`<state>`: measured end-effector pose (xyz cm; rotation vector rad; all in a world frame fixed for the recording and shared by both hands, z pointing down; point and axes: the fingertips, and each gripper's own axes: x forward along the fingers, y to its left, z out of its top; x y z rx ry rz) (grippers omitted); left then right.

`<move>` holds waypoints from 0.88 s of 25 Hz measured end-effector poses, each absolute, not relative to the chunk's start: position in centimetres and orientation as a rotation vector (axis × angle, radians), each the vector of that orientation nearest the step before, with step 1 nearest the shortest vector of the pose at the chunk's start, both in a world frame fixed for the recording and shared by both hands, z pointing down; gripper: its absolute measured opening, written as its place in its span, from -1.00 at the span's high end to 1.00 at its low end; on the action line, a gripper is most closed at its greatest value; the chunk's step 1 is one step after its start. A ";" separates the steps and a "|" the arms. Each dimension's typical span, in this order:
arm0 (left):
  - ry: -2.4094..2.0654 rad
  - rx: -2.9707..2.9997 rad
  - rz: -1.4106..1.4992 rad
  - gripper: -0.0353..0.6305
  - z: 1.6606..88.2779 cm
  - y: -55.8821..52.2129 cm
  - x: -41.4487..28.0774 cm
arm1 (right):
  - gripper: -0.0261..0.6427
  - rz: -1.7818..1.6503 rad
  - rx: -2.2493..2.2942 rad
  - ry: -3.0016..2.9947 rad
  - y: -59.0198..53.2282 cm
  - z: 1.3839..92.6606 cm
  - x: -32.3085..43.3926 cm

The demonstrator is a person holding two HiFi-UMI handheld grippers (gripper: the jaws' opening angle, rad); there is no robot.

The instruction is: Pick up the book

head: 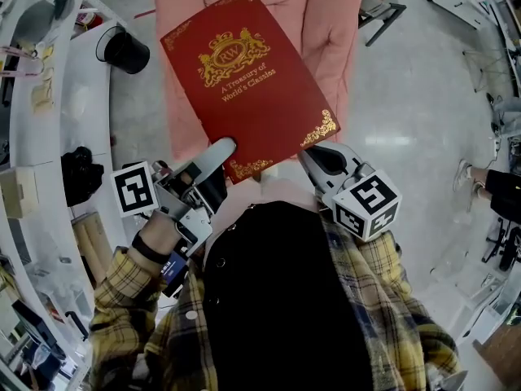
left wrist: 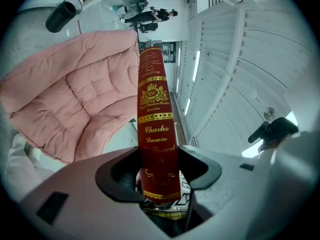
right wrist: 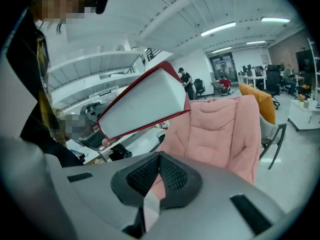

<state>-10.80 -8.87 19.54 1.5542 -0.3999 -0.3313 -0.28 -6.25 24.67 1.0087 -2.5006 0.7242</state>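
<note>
The book (head: pixel 244 80) is up in the air, well clear of the pink chair (head: pixel 326 23) beyond the jaws. The left gripper (head: pixel 218 157) carries it, jaws clamped on the lower end of the spine, which stands upright between them. Biting there likely takes the stiffest part, so the covers cannot flop open.

The right gripper (head: pixel 321 160) has its jaws pressed together with no book between them; the book sits above and to the left of them. They lie just beside its lower corner, perhaps propping it, though I cannot tell whether they touch.
</note>
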 end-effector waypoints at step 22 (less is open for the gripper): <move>-0.416 1.552 -0.345 0.18 19.5 -9.0 -11.7 | 0.87 0.710 0.979 -2.502 -6.0 24.6 -0.9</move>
